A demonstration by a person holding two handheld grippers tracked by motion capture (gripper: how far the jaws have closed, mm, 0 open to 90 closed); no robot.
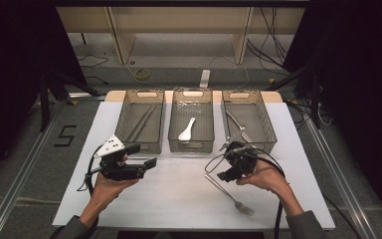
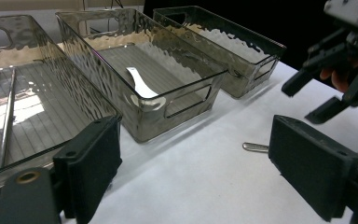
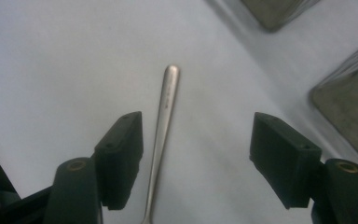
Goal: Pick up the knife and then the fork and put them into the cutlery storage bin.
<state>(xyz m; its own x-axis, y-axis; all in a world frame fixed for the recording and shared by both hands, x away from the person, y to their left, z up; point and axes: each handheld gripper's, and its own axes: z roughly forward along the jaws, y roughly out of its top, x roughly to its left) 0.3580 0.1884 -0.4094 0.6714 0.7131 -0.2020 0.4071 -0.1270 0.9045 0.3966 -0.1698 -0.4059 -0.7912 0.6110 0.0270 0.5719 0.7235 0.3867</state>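
1. Right tongs [image 3: 196, 154] gape over the fork [image 3: 164, 126] near the desk's [image 1: 179, 199] front edge — handle off-centre, may skid.
2. Left tongs [image 2: 196, 163] open, empty — no help.

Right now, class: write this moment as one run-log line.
right claw: open, over fork handle, not touching | left claw: open, holds nothing | fork: flat on white sheet | right bin: utensils inside

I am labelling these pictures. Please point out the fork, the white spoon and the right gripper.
fork [image 3: 164, 112]: right gripper view, middle of its handle.
white spoon [image 1: 187, 131]: high view, its bowl and handle, in the middle bin.
right gripper [image 3: 196, 154]: right gripper view, midway between its open jaws.
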